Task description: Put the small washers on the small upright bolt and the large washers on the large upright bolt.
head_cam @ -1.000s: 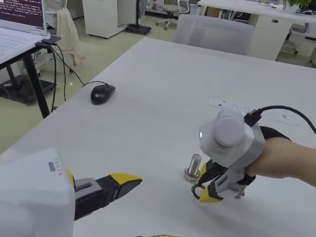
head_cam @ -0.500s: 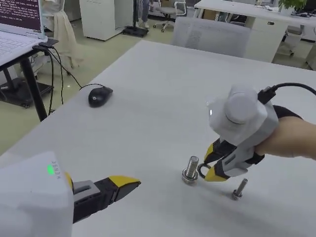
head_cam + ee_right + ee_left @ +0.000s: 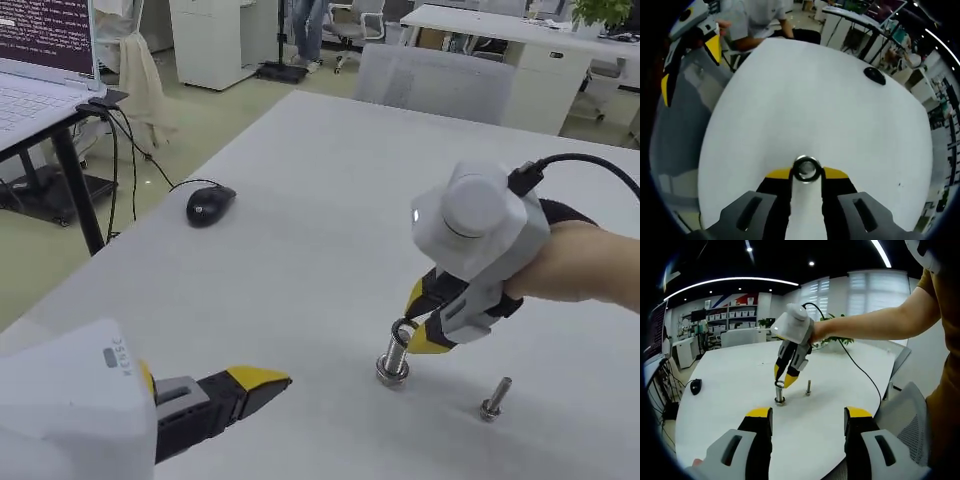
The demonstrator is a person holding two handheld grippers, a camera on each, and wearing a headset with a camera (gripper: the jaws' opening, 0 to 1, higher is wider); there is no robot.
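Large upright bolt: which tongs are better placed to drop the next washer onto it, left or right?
Right. The right tongs are shut on a washer at the top of the large upright bolt; the left tongs stand open and empty, well short of it.

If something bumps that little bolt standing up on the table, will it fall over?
Probably. The small bolt stands on its head alone, tall and thin, so a nudge would likely tip it. Once down, its round shaft might roll on the smooth table. It looks like metal, so it should stay stiff.
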